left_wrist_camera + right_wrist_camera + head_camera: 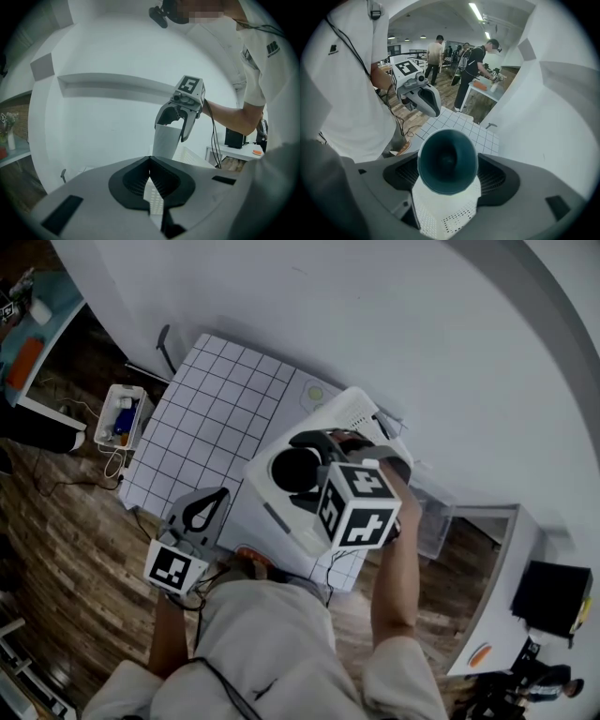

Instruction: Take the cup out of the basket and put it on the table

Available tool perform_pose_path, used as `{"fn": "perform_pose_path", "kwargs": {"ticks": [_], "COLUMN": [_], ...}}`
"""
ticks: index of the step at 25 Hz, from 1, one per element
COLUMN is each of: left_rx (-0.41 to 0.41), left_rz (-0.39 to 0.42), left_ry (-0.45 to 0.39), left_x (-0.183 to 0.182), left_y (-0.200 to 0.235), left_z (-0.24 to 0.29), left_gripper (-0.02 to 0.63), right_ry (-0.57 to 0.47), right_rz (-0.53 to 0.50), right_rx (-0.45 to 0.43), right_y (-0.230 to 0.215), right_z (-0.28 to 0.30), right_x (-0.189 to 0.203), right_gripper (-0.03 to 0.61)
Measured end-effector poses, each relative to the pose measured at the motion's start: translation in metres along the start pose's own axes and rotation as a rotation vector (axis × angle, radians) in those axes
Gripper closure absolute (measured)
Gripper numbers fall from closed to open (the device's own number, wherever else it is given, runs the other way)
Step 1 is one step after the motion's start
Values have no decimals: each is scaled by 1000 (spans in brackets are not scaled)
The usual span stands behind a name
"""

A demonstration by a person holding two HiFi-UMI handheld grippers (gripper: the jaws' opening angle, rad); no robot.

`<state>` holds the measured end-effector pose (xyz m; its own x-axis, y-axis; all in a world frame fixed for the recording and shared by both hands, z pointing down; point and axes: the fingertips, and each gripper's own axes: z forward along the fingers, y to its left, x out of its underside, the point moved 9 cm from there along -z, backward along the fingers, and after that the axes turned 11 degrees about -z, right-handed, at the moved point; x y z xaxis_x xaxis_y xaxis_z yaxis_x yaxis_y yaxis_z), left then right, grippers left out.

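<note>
A cup point(296, 470), white outside and dark teal inside point(447, 161), hangs over the white perforated basket point(281, 521), with my right gripper point(314, 465) shut on it. In the right gripper view the cup fills the gap between the jaws point(447, 173), and the basket point(445, 215) lies below it. The left gripper view shows the cup point(165, 143) lifted above the basket point(194, 157) in the right gripper point(174, 126). My left gripper point(208, 507) hovers at the table's near left edge, shut and holding nothing, with its tips meeting point(150, 161).
A white mat with a black grid point(216, 409) covers the table left of the basket. A small white box of odds and ends point(122, 416) sits on the wooden floor at the left. A desk point(492, 596) stands to the right. Several people point(476, 70) stand far off.
</note>
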<state>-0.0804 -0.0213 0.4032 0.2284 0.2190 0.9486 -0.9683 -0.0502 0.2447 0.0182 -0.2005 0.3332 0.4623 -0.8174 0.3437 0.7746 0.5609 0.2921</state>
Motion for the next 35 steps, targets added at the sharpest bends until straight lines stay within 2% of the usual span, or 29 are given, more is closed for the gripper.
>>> {"fn": "perform_pose_path", "kwargs": {"ticks": [20,35], "left_rx": [-173,-322], "left_rz": [-59,-85], "left_ry": [-77,-142], "left_x": [7,9], "left_y": [31,52], "left_z": [-49,-79], "left_gripper": [607,607], "right_ry": [-90,-181], "right_rz": [-140,-241], "right_rx": [5,-80], "right_y": [-42,-67], "right_z": [19,83], "right_x": [-56,-95], "right_gripper": [205,204]}}
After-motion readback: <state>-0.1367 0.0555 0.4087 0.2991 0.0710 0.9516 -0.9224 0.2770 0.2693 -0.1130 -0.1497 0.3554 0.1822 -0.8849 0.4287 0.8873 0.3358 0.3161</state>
